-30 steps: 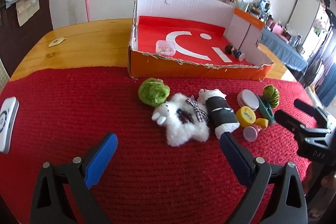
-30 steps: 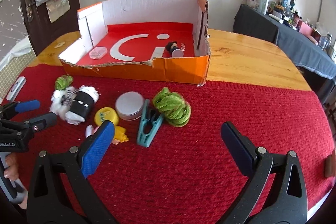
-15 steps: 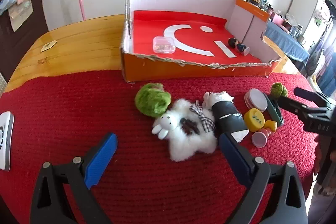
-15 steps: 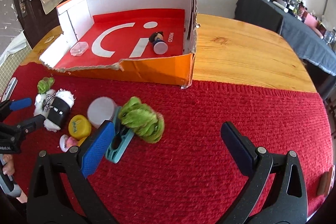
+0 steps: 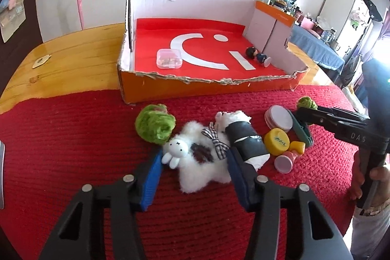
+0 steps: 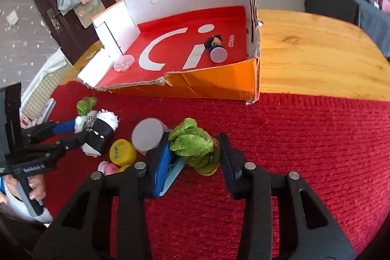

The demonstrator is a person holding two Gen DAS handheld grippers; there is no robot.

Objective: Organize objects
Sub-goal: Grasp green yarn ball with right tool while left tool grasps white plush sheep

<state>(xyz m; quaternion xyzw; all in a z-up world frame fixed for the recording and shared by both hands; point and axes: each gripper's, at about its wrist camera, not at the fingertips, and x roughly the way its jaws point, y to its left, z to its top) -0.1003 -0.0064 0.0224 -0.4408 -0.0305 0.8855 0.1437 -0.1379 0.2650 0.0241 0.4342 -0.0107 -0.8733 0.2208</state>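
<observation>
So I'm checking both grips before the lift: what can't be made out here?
- Left wrist view: the right gripper covers most of the green plush lettuce.
- Right wrist view: whether the pads press the lettuce; its bulk hides contact.
- Left wrist view: the white phone, cut by the edge.
</observation>
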